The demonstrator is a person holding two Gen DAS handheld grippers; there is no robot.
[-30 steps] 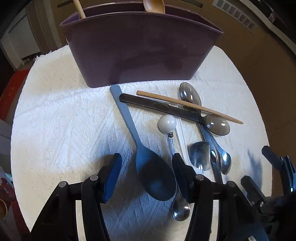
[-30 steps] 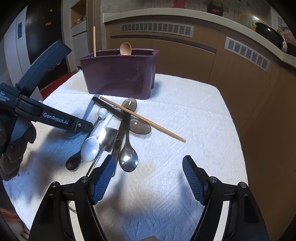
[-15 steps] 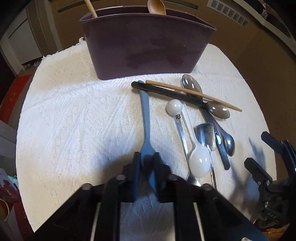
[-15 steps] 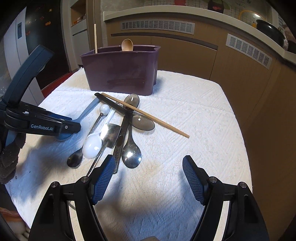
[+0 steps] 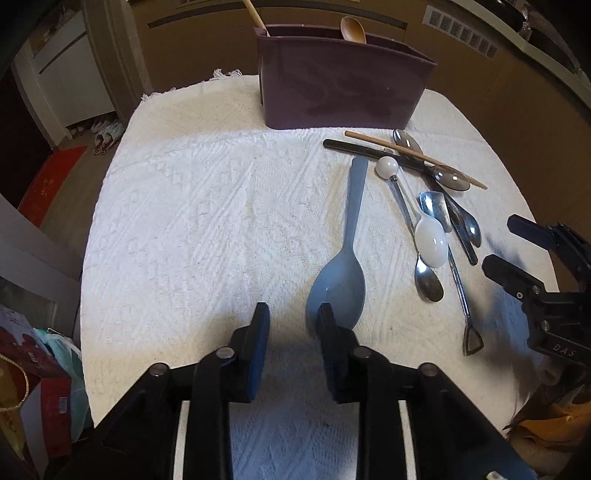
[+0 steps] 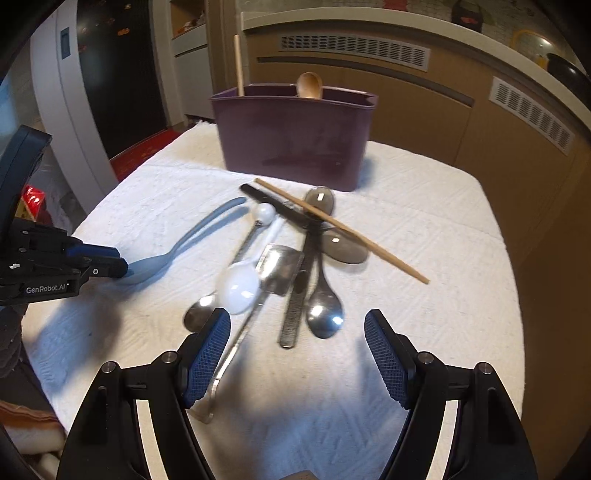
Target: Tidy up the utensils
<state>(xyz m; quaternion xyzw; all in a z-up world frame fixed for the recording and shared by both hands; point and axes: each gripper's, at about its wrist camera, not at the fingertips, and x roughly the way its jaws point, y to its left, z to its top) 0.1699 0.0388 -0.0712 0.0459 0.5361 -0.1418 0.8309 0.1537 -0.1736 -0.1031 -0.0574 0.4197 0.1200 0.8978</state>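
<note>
I am looking into a home kitchen, I think. A counter (image 6: 369,22) with vented brown cabinet fronts (image 6: 354,51) runs behind the towel-covered table (image 5: 207,206); a dark pan-like shape (image 6: 569,74) sits blurred on it.

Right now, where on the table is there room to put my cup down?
Bare cloth lies between the blue spoon and the table's left edge. It is crowded right of the blue spoon, where the utensil pile lies in front of the purple bin.

The left claw (image 5: 290,314) is opening after a pinch on the blue spoon (image 5: 340,273), which is now lying apart from the other utensils, dragged to the left.
</note>
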